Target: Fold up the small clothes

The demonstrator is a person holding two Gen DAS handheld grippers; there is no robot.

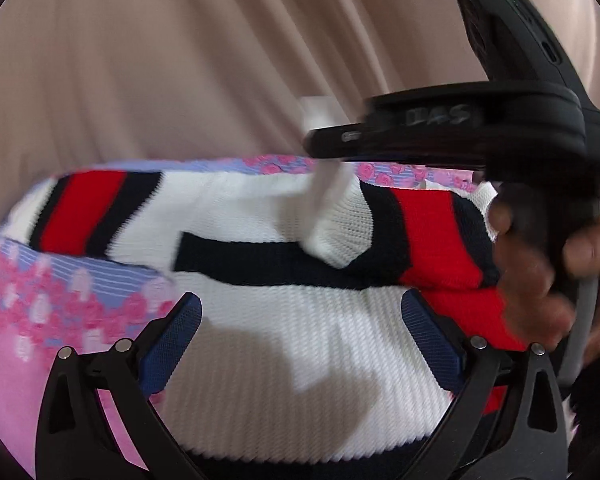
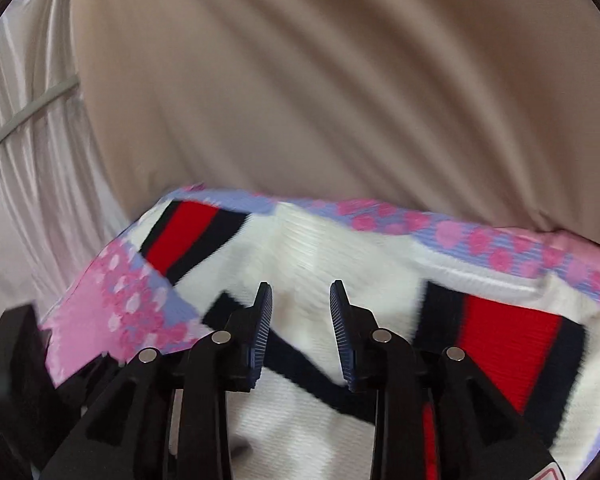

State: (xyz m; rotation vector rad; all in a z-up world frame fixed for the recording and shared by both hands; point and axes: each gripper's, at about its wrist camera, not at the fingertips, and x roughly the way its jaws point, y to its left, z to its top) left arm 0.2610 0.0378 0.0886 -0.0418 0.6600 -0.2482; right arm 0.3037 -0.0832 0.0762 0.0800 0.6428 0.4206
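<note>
Mid-fold, I think. Sweater (image 1: 320, 336) lies lower centre on the pink floral cloth (image 1: 16, 320), sleeves turned in. Left gripper (image 1: 300, 344) jaws wide, empty, over the white body. Right gripper (image 2: 300, 332) jaws part open, empty. Next: grip the hem and fold up.

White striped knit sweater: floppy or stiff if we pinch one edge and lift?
Probably floppy: the knit sweater already bunches and folds over itself. Likely grippy rather than slippery, given the ribbed weave. It may drag the pink floral cloth beneath it.
</note>
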